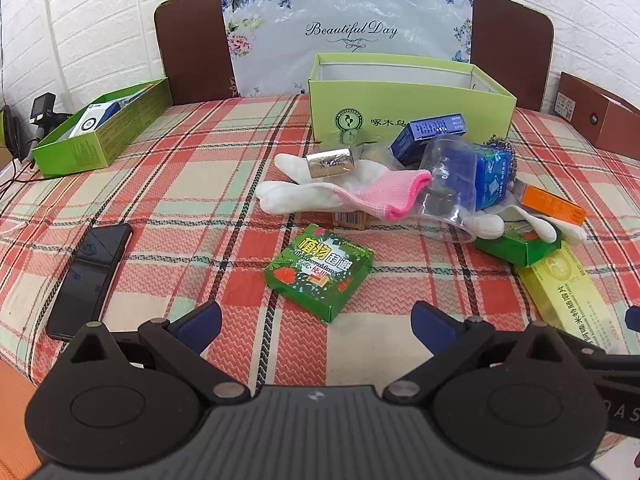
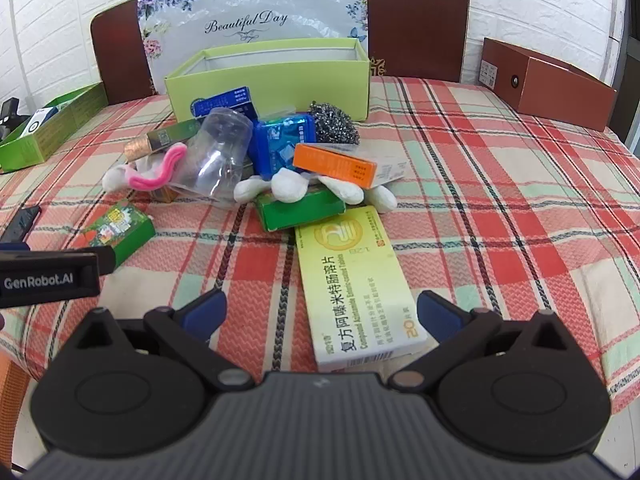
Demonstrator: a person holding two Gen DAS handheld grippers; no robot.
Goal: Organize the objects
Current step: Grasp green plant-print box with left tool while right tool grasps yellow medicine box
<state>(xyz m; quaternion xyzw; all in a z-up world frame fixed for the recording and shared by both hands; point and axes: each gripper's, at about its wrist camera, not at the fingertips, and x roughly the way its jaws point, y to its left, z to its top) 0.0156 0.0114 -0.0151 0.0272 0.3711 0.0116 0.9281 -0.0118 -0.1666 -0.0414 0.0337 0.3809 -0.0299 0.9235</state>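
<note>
Clutter [image 2: 256, 160] before lime box [image 2: 272, 80]

My two wrist cameras look forward and downward from close above the plaid tablecloth [image 1: 168, 184], left beside right, both sharing the clutter before the light-green box [image 2: 272, 80].

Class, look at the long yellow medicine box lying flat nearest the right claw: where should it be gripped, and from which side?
Grip the yellow medicine box across its narrow width, on the two long side edges near the closest end. Come down from above and the near side: it lies flat, lengthwise between the open right claw, and its far end tucks against the green box.
</note>
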